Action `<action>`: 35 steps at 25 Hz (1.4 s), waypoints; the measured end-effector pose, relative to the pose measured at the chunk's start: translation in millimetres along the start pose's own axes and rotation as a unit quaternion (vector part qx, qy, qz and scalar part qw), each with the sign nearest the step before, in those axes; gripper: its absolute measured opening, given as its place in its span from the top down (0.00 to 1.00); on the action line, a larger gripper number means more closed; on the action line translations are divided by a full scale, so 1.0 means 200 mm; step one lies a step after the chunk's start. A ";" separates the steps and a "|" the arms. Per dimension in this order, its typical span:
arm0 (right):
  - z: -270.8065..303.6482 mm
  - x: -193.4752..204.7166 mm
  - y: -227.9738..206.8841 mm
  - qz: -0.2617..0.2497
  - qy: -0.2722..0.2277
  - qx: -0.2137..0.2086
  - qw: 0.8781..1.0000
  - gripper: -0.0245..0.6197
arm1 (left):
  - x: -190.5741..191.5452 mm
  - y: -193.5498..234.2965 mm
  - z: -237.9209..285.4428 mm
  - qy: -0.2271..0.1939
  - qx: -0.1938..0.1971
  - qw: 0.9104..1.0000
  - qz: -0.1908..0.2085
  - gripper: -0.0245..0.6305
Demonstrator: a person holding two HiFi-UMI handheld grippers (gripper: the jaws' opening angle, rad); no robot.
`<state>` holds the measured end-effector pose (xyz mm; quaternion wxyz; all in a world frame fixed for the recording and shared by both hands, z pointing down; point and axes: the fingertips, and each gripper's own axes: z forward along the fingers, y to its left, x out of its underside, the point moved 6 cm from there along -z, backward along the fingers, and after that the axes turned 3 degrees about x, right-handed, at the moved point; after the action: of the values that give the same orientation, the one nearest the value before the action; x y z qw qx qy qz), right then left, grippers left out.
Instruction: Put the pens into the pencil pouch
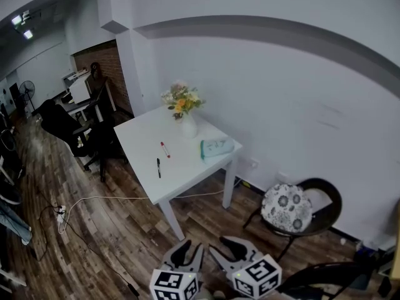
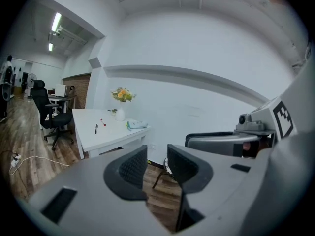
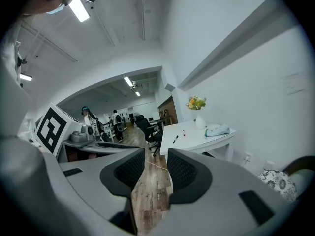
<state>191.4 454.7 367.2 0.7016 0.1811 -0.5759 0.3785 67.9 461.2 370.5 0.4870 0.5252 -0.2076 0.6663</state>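
Note:
Far ahead stands a white table [image 1: 194, 175]. On it lie a red pen [image 1: 165, 149], a black pen [image 1: 159, 167] and a pale teal pencil pouch [image 1: 217, 147] near its right edge. My left gripper [image 1: 187, 250] and right gripper [image 1: 226, 245] hang side by side at the bottom of the head view, well short of the table. In the left gripper view the jaws [image 2: 157, 154] stand open and empty, with the pens [image 2: 96, 129] and pouch [image 2: 137, 125] small in the distance. The right gripper [image 3: 156, 156] is open and empty too, and the pouch [image 3: 217, 130] shows beyond it.
A white vase of flowers [image 1: 187, 125] stands at the table's far corner. A dark chair with a floral cushion [image 1: 286, 208] sits right of the table by the wall. Black office chairs [image 1: 69, 130] stand to the left. A cable and power strip [image 1: 60, 214] lie on the wooden floor.

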 end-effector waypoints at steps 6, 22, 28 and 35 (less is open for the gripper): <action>0.01 0.01 -0.06 0.002 0.002 0.003 1.000 0.77 | 0.05 0.04 0.02 0.014 -0.018 1.000 -0.013 0.78; 0.62 -0.18 -0.34 0.031 0.024 0.037 0.999 0.77 | -0.20 0.62 0.43 0.023 -0.007 1.000 -0.021 0.78; 0.95 -0.34 -0.40 0.030 0.013 0.057 0.998 0.77 | -0.40 0.91 0.61 0.019 0.016 1.000 -0.012 0.78; 1.17 -0.41 -0.46 0.039 0.015 0.089 0.995 0.77 | -0.50 1.13 0.77 0.030 0.044 0.999 -0.010 0.78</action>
<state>98.1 206.7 369.4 0.6756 0.2143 -0.5365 0.4580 -54.8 197.3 389.0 0.4760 0.5280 -0.1588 0.6852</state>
